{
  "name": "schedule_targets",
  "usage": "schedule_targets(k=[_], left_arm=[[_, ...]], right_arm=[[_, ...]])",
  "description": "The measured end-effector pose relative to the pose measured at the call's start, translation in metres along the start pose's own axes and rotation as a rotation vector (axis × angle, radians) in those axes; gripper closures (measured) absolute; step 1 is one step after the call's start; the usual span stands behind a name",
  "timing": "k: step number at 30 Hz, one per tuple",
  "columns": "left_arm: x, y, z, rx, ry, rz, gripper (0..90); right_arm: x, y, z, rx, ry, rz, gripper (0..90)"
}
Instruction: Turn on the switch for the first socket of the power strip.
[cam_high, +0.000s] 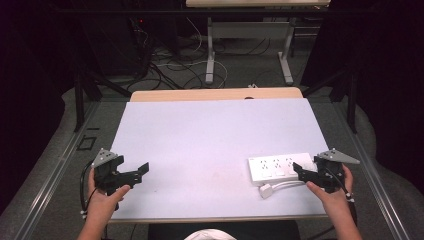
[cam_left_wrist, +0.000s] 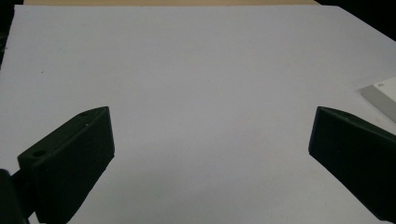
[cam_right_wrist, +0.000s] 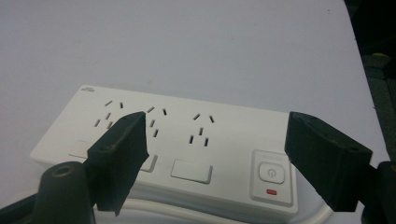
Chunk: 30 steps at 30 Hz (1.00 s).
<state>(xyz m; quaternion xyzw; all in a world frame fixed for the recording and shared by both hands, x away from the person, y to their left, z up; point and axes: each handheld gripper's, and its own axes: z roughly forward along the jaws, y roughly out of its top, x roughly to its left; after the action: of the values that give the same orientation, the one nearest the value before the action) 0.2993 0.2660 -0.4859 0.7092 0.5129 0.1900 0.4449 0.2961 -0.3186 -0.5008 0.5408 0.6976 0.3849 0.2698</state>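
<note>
A white power strip (cam_high: 279, 168) lies on the pale table cover (cam_high: 210, 135) at the front right, its white cord and plug (cam_high: 266, 190) curled in front of it. In the right gripper view the power strip (cam_right_wrist: 187, 149) shows three socket groups, switches and a power button (cam_right_wrist: 271, 173). My right gripper (cam_high: 300, 172) hovers open just over the strip's right end; the right gripper (cam_right_wrist: 215, 154) holds its jaws wide apart above the sockets. At the front left my left gripper (cam_high: 142, 171) is open over bare cover; the left gripper (cam_left_wrist: 210, 149) has nothing between its jaws.
The wooden table edge (cam_high: 215, 94) shows behind the cover. Beyond it stand a desk's white legs (cam_high: 210, 55) and tangled floor cables (cam_high: 170, 65). Metal rails (cam_high: 50, 170) run along both sides. A corner of the power strip (cam_left_wrist: 380, 95) shows at the right of the left gripper view.
</note>
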Motion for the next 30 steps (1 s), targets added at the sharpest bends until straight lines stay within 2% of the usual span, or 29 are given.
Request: schedule_targets(k=[9,16,21,23,30], left_arm=[[-0.005,-0.001,0.003,0.046,-0.012,0.016,0.4],[-0.006,-0.002,0.001,0.05,-0.014,0.012,0.5],[-0.007,0.0,-0.001,0.042,-0.012,0.004,0.6],[-0.007,0.0,-0.001,0.037,-0.014,0.008,0.6],[-0.008,0.001,-0.001,0.037,-0.015,0.009,1.2]], right_arm=[[0.004,0.003,0.0,0.042,0.04,-0.022,20.6],[0.005,0.007,-0.001,0.059,0.044,-0.041,23.5],[0.003,0.013,-0.004,0.091,0.073,-0.036,25.4],[0.004,0.017,-0.004,0.106,0.071,-0.037,26.2],[0.01,0.031,-0.001,0.147,0.052,-0.088,26.6]])
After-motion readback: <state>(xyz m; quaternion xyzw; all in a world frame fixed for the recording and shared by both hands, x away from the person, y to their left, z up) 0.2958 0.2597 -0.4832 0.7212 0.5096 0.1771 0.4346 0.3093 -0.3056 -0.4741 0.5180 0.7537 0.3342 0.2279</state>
